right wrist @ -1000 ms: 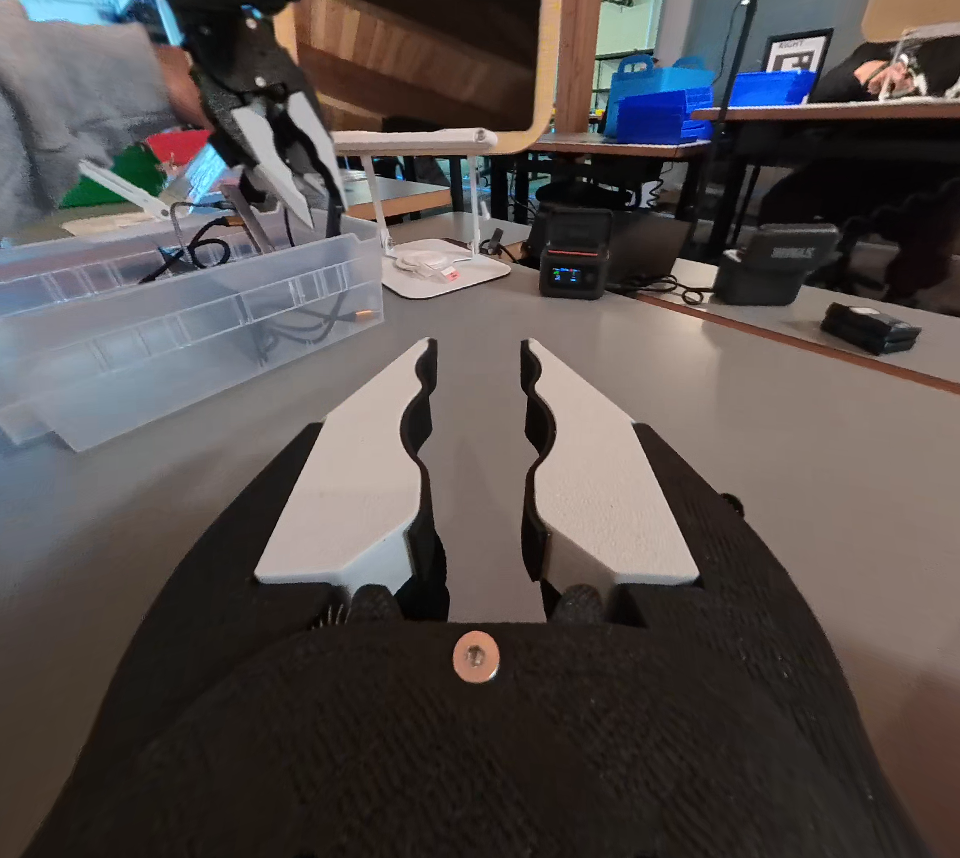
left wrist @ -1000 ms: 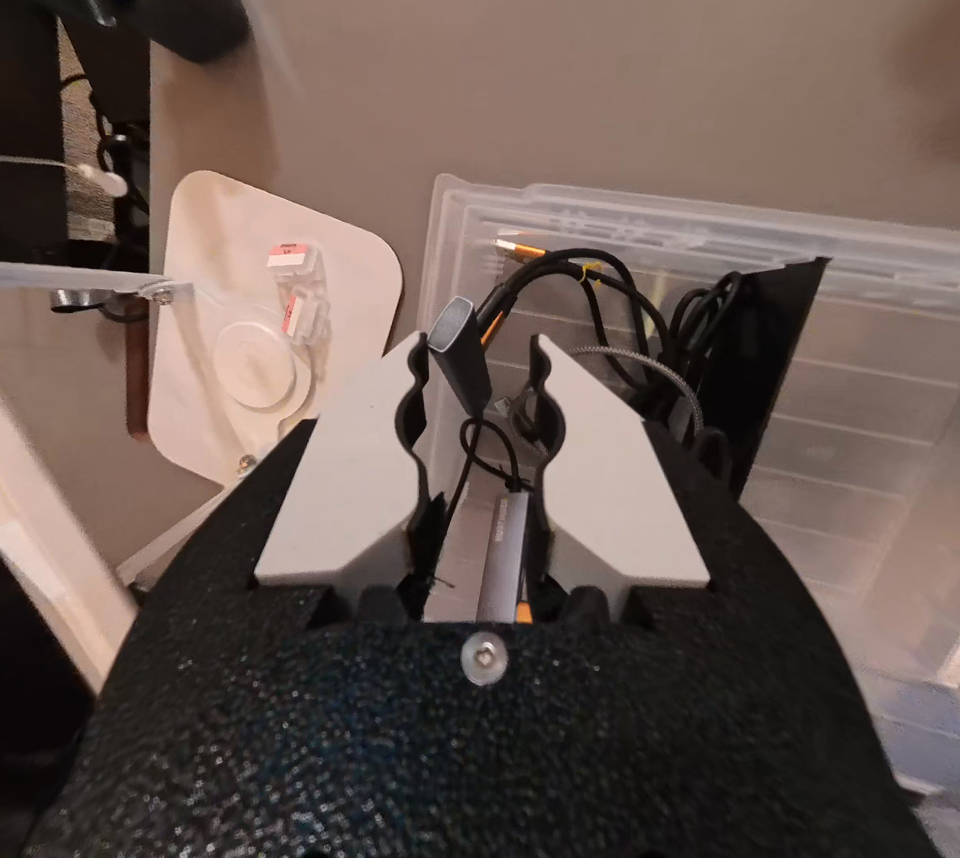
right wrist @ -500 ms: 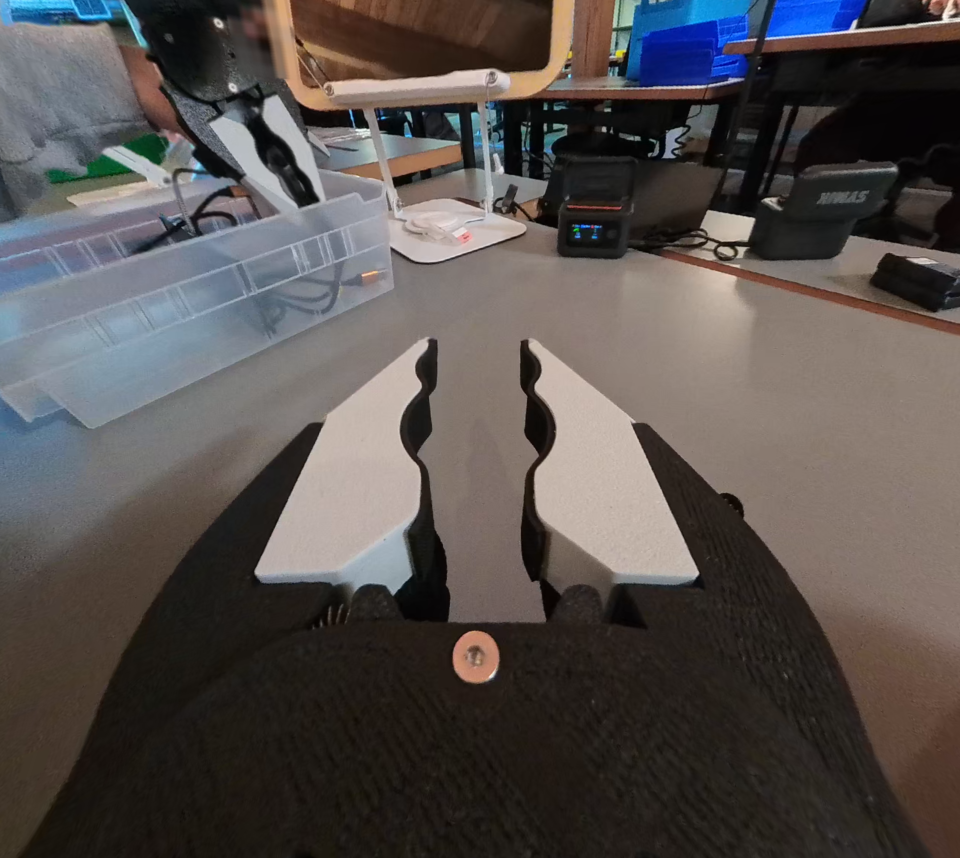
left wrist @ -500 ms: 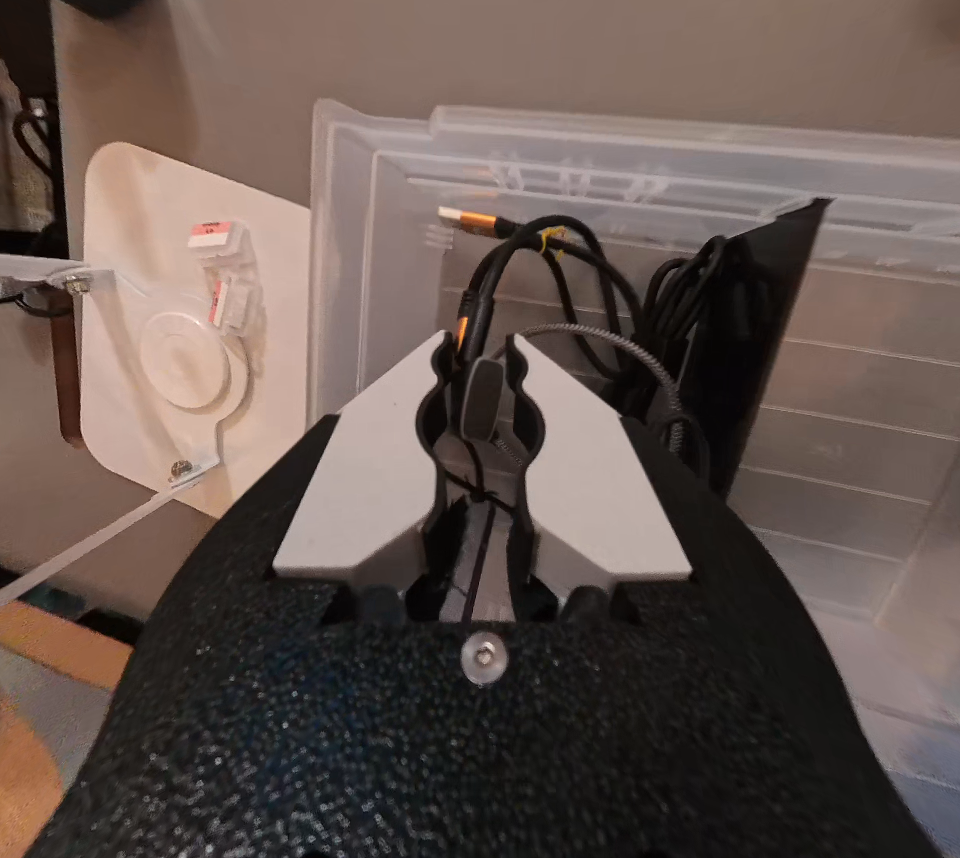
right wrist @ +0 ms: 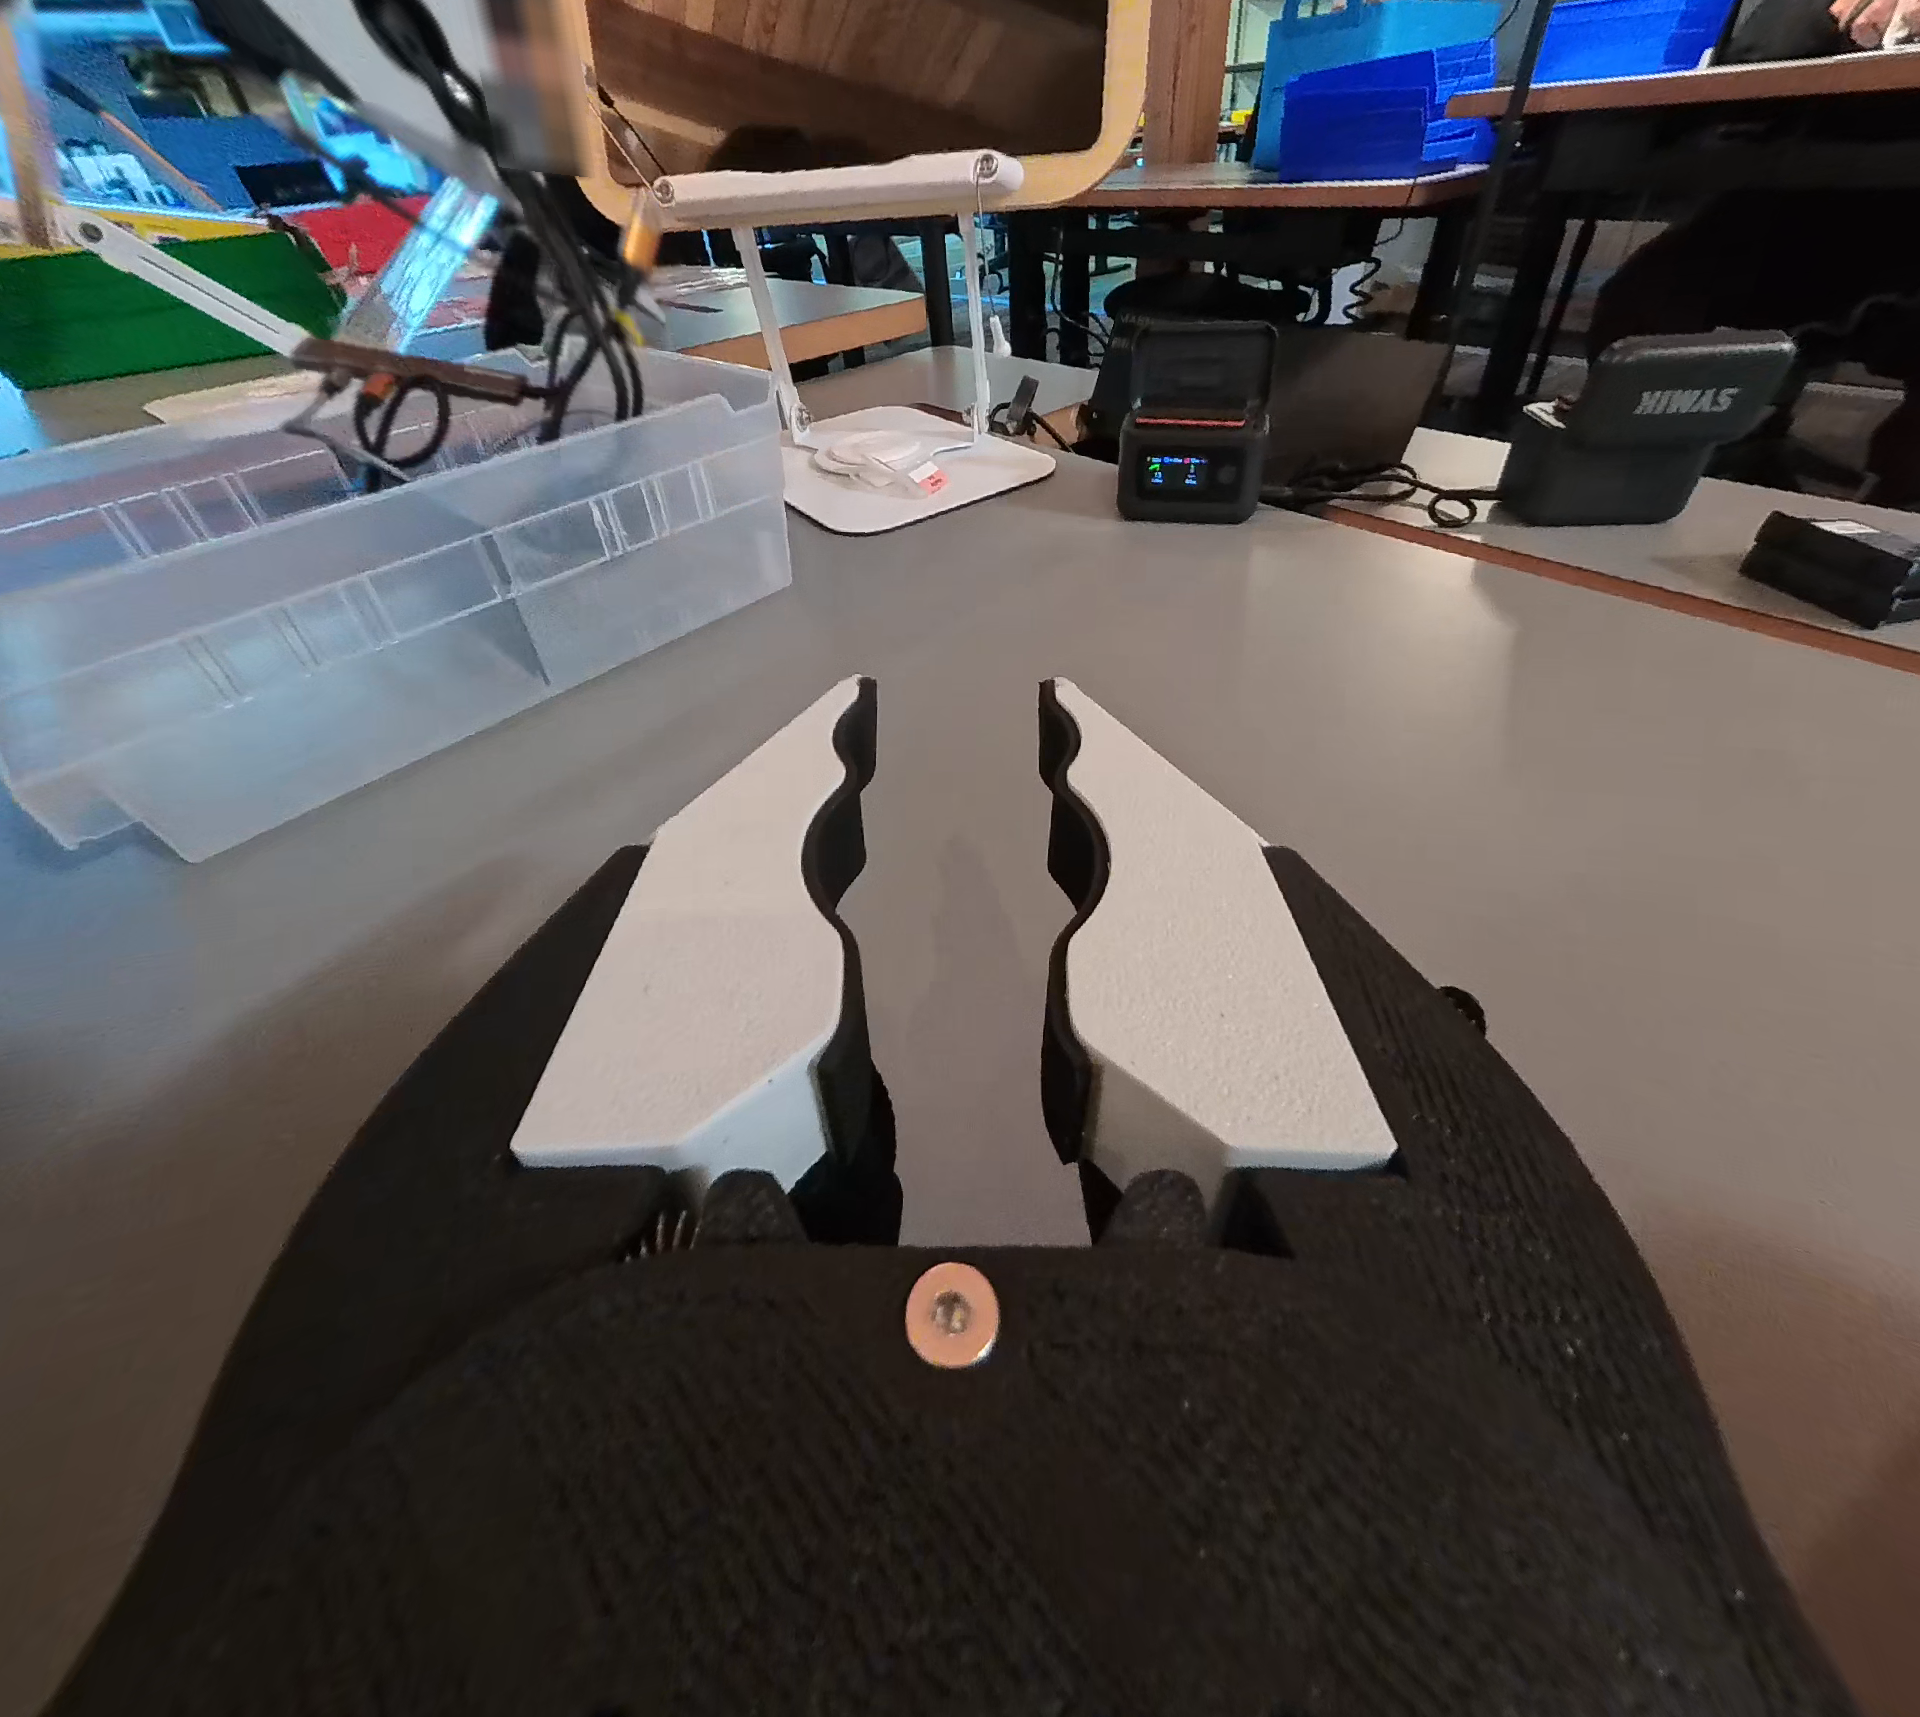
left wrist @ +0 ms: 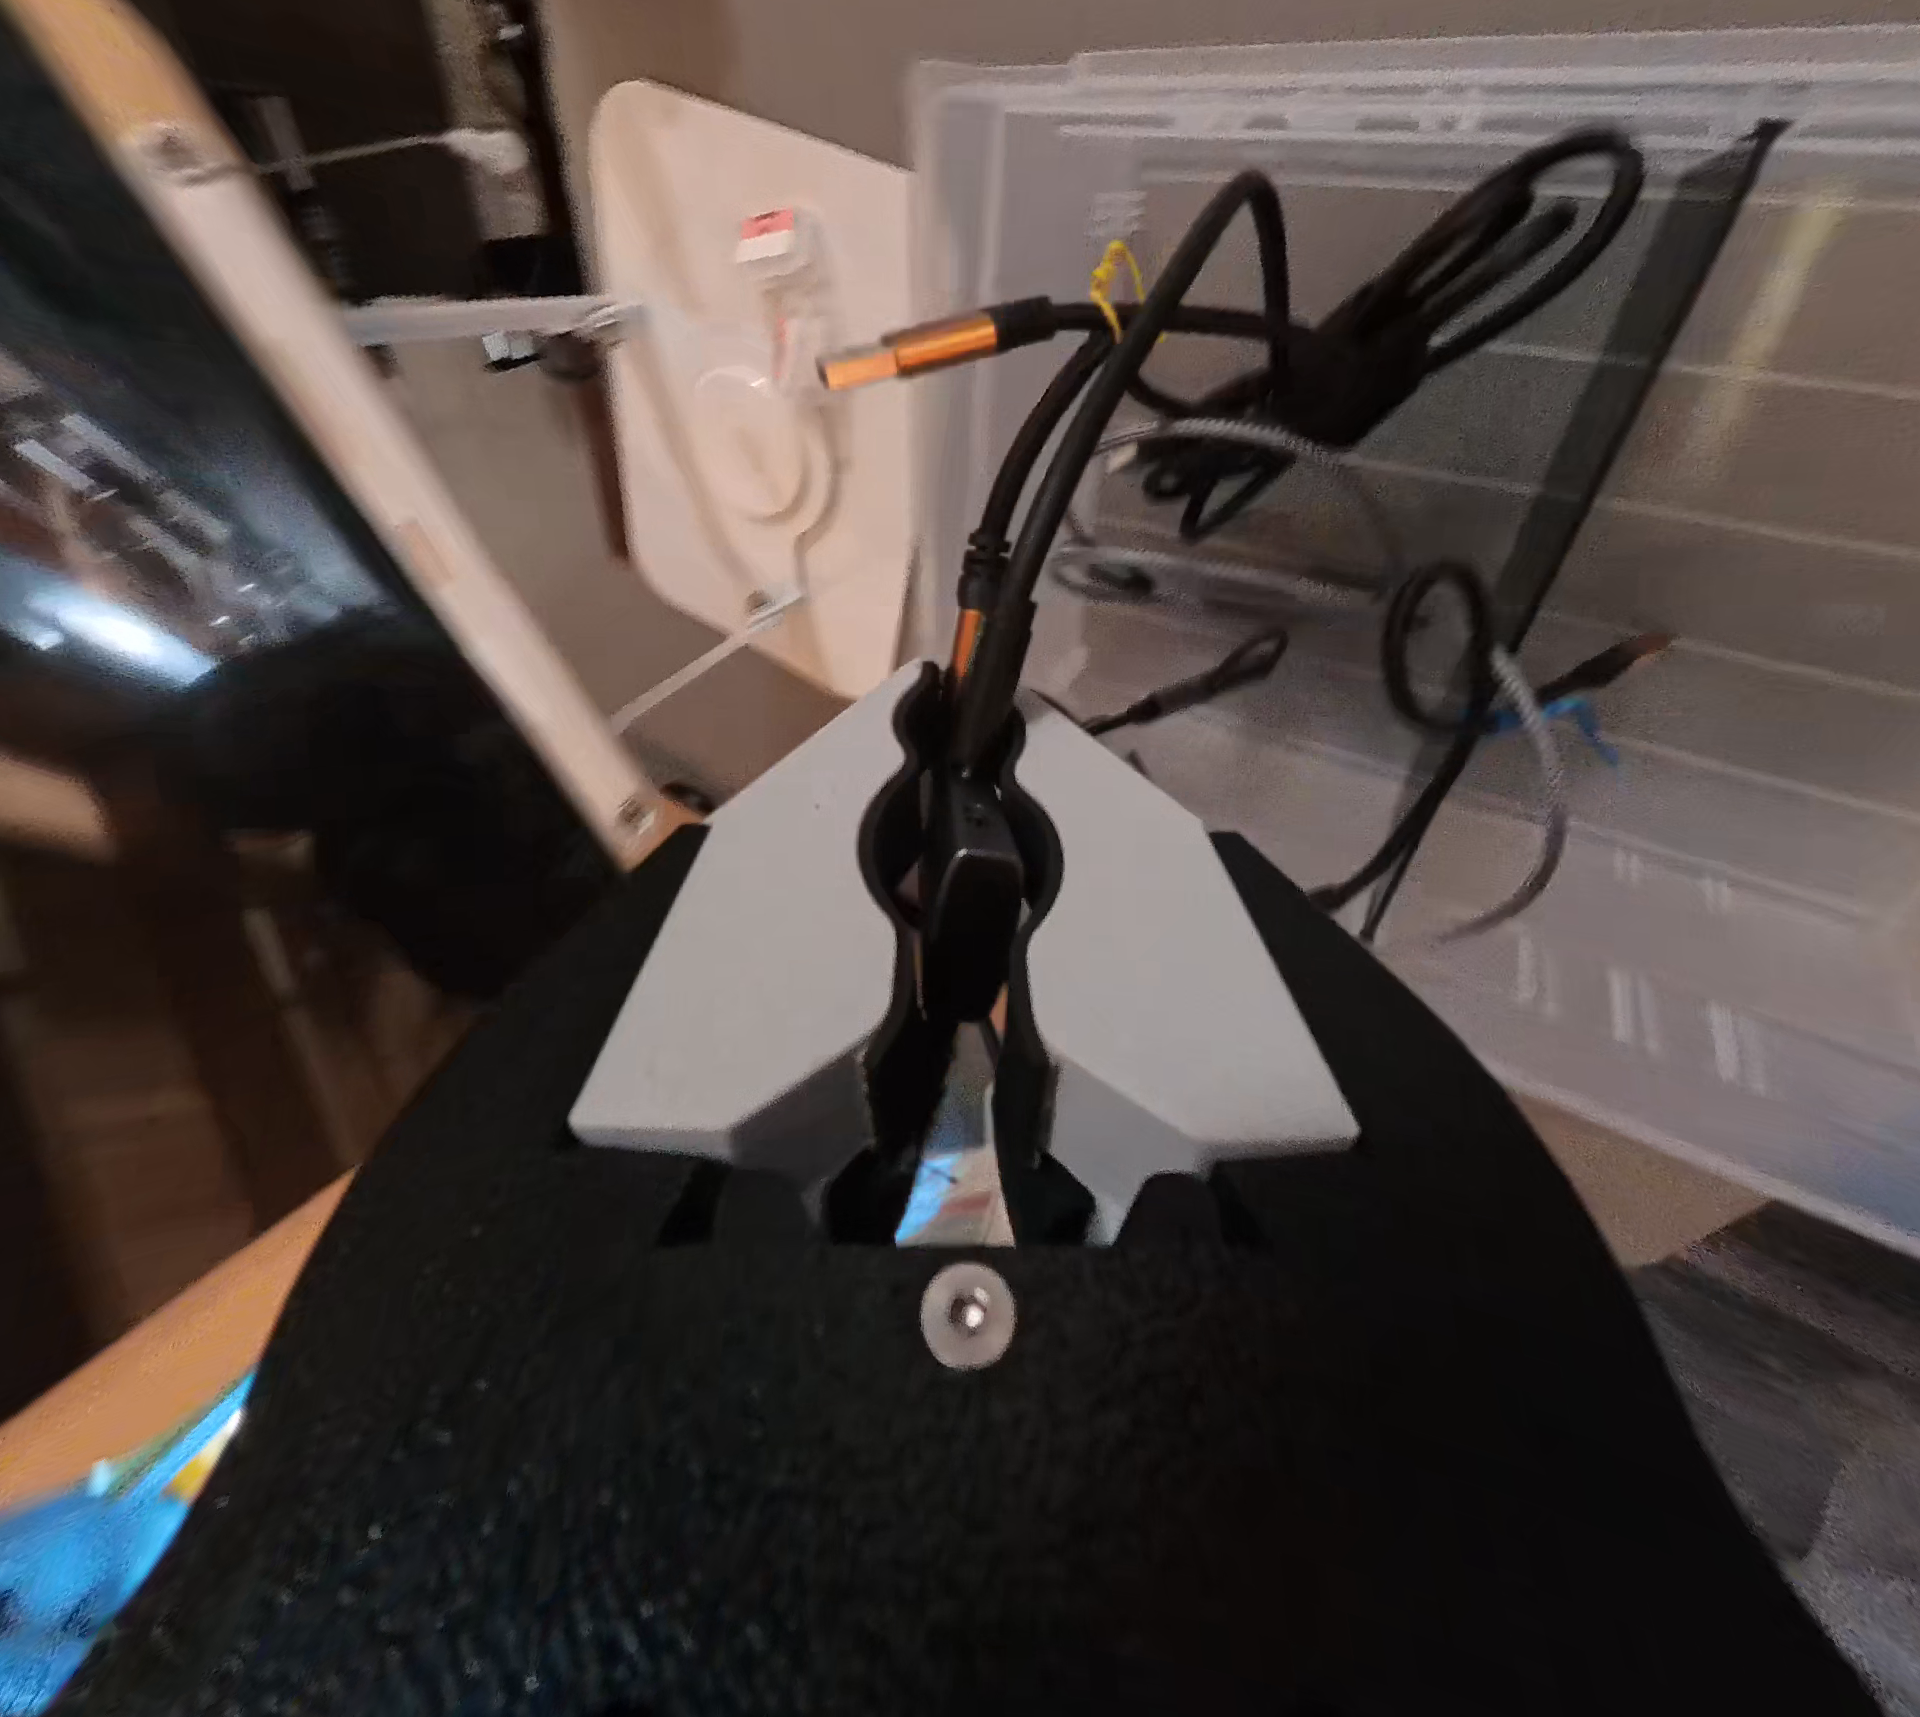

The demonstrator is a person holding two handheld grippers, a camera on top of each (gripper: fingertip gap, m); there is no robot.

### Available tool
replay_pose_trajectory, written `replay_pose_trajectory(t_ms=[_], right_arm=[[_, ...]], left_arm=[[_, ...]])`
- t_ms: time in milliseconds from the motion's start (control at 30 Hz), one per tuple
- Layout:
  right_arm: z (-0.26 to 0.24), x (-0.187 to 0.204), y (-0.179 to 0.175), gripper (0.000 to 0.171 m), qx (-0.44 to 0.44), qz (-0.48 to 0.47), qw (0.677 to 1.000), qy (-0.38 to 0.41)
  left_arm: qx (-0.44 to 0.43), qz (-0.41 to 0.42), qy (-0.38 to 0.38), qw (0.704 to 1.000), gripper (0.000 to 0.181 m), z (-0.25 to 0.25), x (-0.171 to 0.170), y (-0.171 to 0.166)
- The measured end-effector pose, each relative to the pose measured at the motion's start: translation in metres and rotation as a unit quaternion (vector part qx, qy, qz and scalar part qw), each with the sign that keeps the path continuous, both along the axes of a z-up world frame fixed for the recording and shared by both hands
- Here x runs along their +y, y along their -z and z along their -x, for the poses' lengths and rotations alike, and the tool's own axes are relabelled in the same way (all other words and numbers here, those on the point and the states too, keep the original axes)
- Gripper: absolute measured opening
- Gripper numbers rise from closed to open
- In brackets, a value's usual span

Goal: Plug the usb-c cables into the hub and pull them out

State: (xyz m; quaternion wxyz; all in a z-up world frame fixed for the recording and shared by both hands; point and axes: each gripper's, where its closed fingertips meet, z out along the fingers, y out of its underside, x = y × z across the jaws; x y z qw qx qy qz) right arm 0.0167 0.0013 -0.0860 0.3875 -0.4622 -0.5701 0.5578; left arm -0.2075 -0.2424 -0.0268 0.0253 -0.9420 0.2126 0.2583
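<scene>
Cables come first: I judge this the fetching step, with nothing yet plugged in. My left gripper (left wrist: 961, 794) is clamped on a dark connector body (left wrist: 971, 898), and black cables (left wrist: 1049, 462) trail from it back toward the bin (left wrist: 1714, 732); one copper-tipped plug (left wrist: 909, 353) juts free to the left. In the right wrist view that same gripper (right wrist: 416, 57) hangs above the bin (right wrist: 436, 587), with cables (right wrist: 582, 337) dangling and a slim grey bar (right wrist: 416, 374) hanging among them, which I take to be the hub, though blur leaves me unsure. My right gripper (right wrist: 956, 701) is empty, its jaws apart, low over the table (right wrist: 1299, 732) and well apart from the bin. Next, I think, the bundle needs setting down on bare table so my right can pin the hub while my left lines up a plug; tangled cords may drag. Beyond stand a white stand (right wrist: 914, 462), a small charger case (right wrist: 1190, 431), blue crates (right wrist: 1371, 78) and other desks.
</scene>
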Motion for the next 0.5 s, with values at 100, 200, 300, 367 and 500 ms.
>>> replay_pose_trajectory(t_ms=[100, 200, 300, 367, 500], right_arm=[[-0.001, -0.002, -0.002, 0.030, 0.004, 0.000, 1.000, -0.003], [-0.002, -0.004, -0.005, 0.030, 0.008, -0.002, 1.000, -0.005], [-0.003, -0.004, -0.008, 0.030, 0.013, -0.002, 1.000, -0.003], [-0.004, -0.001, -0.011, 0.030, 0.019, -0.003, 1.000, 0.006], [-0.008, 0.008, -0.022, 0.030, 0.049, -0.014, 0.998, 0.035]], left_arm=[[0.053, -0.029, -0.010, 0.998, 0.005, 0.004, -0.003, -0.049], [0.118, -0.083, -0.017, 0.989, 0.005, 0.012, -0.003, -0.101], [0.203, -0.176, -0.020, 0.963, 0.005, 0.015, 0.004, -0.162], [0.237, -0.250, -0.008, 0.939, 0.006, 0.005, 0.016, -0.197], [0.265, -0.368, 0.034, 0.891, 0.006, -0.034, 0.057, -0.228]])
